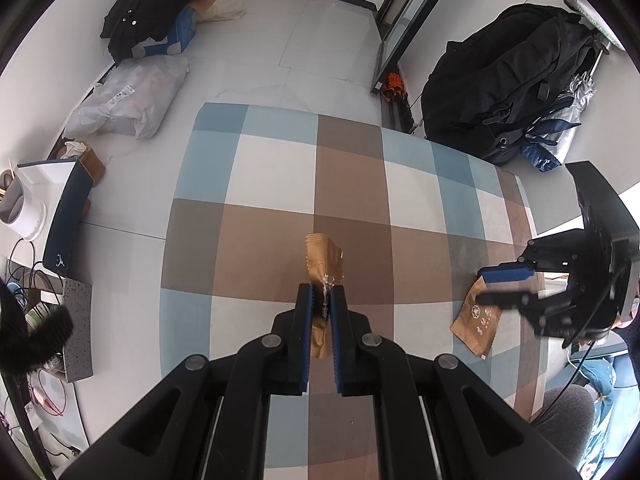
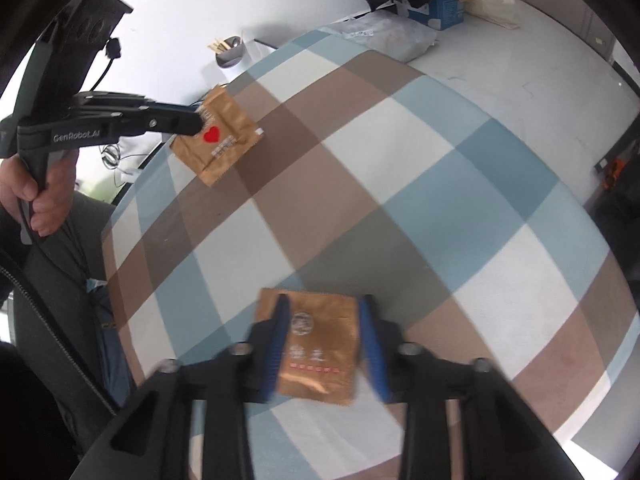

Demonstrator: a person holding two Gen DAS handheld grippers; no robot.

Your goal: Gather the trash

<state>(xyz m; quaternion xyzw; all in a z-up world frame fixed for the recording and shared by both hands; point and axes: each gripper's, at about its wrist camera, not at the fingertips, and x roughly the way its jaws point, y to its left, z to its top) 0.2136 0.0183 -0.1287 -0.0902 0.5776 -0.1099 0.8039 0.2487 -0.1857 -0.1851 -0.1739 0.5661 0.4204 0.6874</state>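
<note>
Left wrist view, frame centre: left gripper (image 1: 322, 300) pinches one brown wrapper (image 1: 323, 256); right gripper (image 2: 324, 340), jaws apart, straddles another wrapper (image 2: 318, 344). Next likely closing on it.

Setting: lived-in room of a home or small informal office; which of the two cannot be told.

Evidence:
- Table with checked cloth (image 1: 280, 184) in blue, brown and white squares, domestic in pattern.
- Pale tiled floor (image 1: 320, 40) around it.
- Black clothing heaped on a blue cardboard box (image 1: 180, 34) against the wall.
- Filled translucent plastic bag (image 1: 128, 96) on the floor beside it.
- Black backpack (image 1: 500, 80) with a folded umbrella (image 1: 576, 92) tucked at its side.
- Cup of wooden sticks (image 2: 230, 54) on a white surface near the table.
- Loose cables (image 1: 24, 272) at the table's edge.
- Sliding glass door frame (image 1: 400, 20) at the far side.
</note>
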